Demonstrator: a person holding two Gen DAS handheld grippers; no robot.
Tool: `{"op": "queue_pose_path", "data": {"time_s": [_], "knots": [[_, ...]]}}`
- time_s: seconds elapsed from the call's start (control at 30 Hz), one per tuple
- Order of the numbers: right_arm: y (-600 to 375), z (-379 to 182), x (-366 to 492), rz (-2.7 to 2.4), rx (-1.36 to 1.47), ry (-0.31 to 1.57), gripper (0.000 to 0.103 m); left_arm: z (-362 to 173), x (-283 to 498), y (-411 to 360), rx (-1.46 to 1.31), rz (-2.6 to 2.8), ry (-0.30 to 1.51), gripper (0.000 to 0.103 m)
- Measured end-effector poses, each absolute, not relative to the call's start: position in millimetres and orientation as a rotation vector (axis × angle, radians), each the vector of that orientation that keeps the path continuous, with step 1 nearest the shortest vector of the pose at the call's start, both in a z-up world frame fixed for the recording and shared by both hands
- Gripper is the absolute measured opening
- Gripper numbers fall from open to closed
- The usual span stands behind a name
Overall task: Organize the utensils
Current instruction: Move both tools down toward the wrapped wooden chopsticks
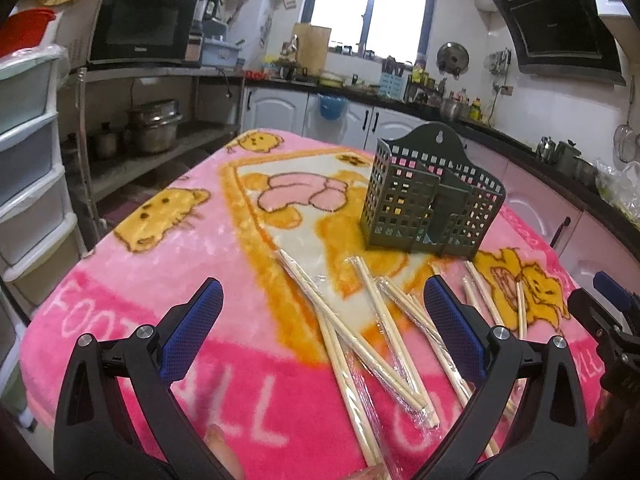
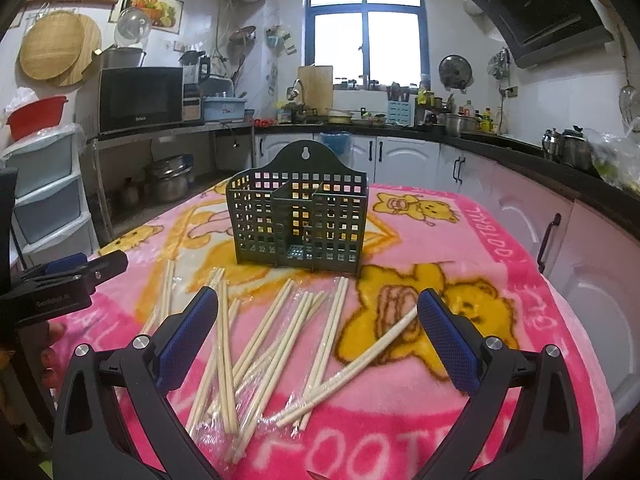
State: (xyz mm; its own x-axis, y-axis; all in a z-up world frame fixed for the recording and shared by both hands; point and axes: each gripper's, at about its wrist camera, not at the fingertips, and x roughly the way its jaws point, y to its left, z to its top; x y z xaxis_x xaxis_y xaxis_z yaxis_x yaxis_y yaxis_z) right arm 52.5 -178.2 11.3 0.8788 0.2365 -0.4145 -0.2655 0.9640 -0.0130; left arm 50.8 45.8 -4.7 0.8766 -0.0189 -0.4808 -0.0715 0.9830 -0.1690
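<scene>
Several pairs of wooden chopsticks in clear wrappers (image 1: 376,340) lie scattered on a pink cartoon blanket (image 1: 160,280); they also show in the right wrist view (image 2: 280,344). A dark green perforated utensil holder (image 1: 428,200) stands upright behind them, and in the right wrist view (image 2: 296,220) its compartments look empty. My left gripper (image 1: 322,292) is open and empty, above the near chopsticks. My right gripper (image 2: 318,304) is open and empty, above the pile. The right gripper shows at the right edge of the left wrist view (image 1: 608,320), and the left gripper at the left edge of the right wrist view (image 2: 68,280).
The blanket covers a table (image 2: 520,320) in a kitchen. White plastic drawers (image 1: 28,160) stand to the left, with a shelf of pots (image 1: 156,128). Cabinets and a dark counter (image 2: 560,168) run along the back and right.
</scene>
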Motion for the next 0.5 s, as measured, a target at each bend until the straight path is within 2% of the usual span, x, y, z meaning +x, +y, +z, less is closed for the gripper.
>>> {"op": "queue_pose_path", "data": {"time_s": [0.5], "knots": [[-178, 21, 100, 0.263, -0.08, 0.49, 0.097, 8, 95, 54, -0.204, -0.007, 0.578, 0.093]]}}
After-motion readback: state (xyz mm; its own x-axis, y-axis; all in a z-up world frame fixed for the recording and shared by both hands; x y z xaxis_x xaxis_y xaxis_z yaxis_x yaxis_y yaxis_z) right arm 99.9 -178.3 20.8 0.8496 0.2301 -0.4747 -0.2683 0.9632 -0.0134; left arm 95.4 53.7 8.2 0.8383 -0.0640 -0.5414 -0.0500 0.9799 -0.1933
